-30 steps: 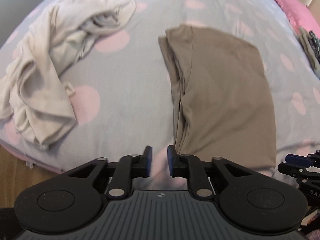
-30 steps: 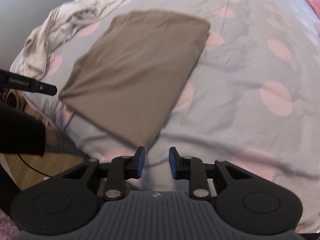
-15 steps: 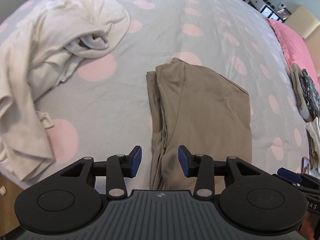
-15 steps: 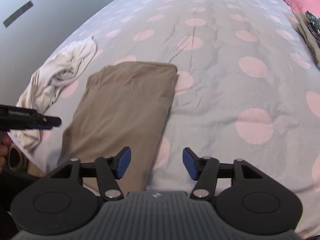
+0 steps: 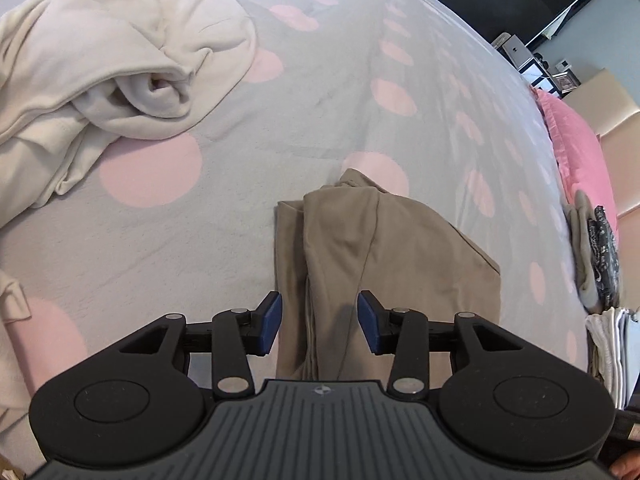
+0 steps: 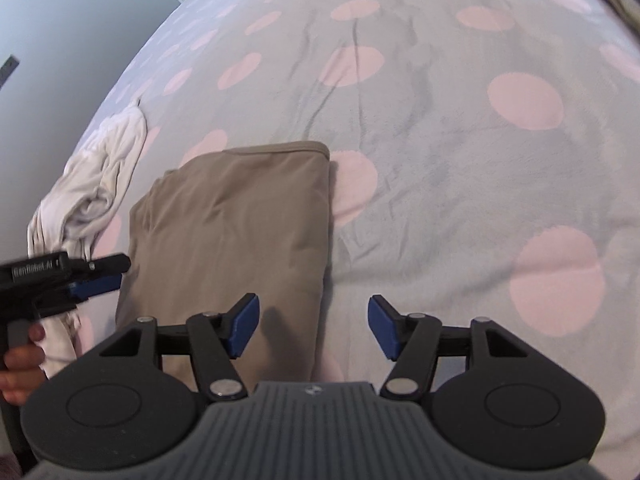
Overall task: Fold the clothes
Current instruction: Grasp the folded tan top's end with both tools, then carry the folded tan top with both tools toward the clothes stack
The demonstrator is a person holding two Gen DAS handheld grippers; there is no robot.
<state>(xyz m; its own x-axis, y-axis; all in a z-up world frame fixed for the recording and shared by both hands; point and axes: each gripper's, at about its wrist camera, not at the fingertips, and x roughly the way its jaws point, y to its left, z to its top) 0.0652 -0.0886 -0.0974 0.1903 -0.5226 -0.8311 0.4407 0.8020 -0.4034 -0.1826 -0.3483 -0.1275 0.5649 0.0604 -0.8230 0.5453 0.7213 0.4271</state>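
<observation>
in the left wrist view, the left gripper (image 5: 319, 322) is seen with its blue pads parted and nothing gripped; the layered left edge of the folded tan garment (image 5: 384, 256) lies on the bed below the gap. a crumpled cream garment (image 5: 120, 68) is heaped at upper left on the grey spread with pink dots (image 5: 360, 60). a stack of folded clothes (image 5: 600, 264) is seen at the right edge.

in the right wrist view, the right gripper (image 6: 314, 330) is held wide open and empty above the tan garment's right edge (image 6: 240, 232). the left gripper (image 6: 96, 276) is seen beside the garment's left edge, held by a hand (image 6: 20, 364).
</observation>
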